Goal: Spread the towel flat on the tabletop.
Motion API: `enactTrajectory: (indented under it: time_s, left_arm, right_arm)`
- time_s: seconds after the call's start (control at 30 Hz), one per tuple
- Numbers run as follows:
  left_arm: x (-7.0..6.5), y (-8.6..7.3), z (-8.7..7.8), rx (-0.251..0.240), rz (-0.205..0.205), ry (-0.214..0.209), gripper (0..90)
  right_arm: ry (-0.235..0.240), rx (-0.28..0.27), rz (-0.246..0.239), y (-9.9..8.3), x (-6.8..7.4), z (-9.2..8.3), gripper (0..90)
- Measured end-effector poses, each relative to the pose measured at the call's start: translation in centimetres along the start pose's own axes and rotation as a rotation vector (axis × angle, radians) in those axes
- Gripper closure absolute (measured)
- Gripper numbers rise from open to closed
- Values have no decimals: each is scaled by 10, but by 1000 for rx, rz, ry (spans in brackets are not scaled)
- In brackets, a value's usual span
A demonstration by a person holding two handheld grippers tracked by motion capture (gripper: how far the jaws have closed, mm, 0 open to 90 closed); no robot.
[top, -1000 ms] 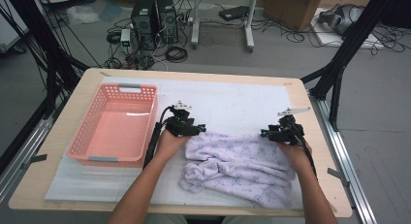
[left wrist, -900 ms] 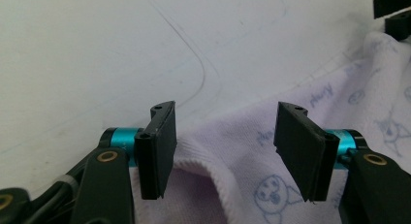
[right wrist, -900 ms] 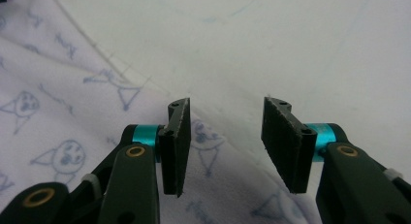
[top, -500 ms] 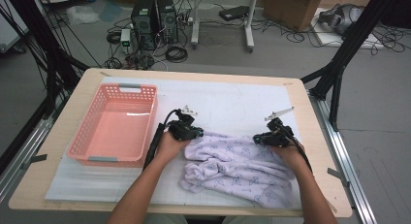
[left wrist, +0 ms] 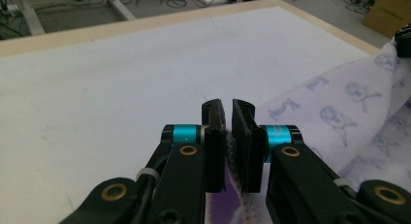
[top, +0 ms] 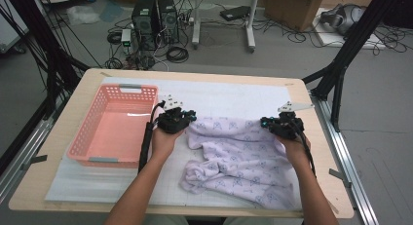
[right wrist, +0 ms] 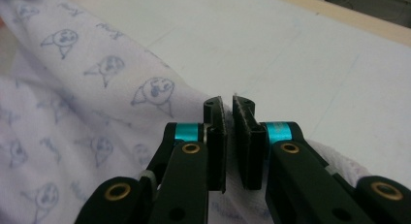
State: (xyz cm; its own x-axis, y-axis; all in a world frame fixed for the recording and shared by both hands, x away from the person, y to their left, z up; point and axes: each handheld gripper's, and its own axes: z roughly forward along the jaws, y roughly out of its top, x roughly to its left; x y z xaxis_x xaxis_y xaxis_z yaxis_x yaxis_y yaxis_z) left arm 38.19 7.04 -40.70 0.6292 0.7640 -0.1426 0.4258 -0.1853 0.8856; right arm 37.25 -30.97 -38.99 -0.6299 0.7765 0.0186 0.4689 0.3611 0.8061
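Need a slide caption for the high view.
Both claws, left and right, pinch the printed cloth beside a pink basket.

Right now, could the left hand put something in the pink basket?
Probably yes. The pink basket sits right beside the left gripper with nothing between them, but that gripper is shut on the purple cloth, which the right gripper holds too.

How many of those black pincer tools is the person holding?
2. The left gripper pinches the printed cloth at its upper left corner, beside the pink basket; the right gripper pinches its upper right corner.
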Motion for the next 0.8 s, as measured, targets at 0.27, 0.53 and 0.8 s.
enactTrajectory:
  time_s: [0.27, 0.53, 0.8]
  left_arm:
    - [-23, -33, -14, 116, 36, -51, 834]
    - [-32, -55, -31, 140, 47, -88, 818]
    - [-23, -31, -26, 53, 17, -44, 479]
  right_arm:
    - [96, 124, -78, -35, 24, -7, 836]
    - [158, 167, -106, -64, 36, -18, 811]
    - [65, 30, -13, -34, 24, -30, 605]
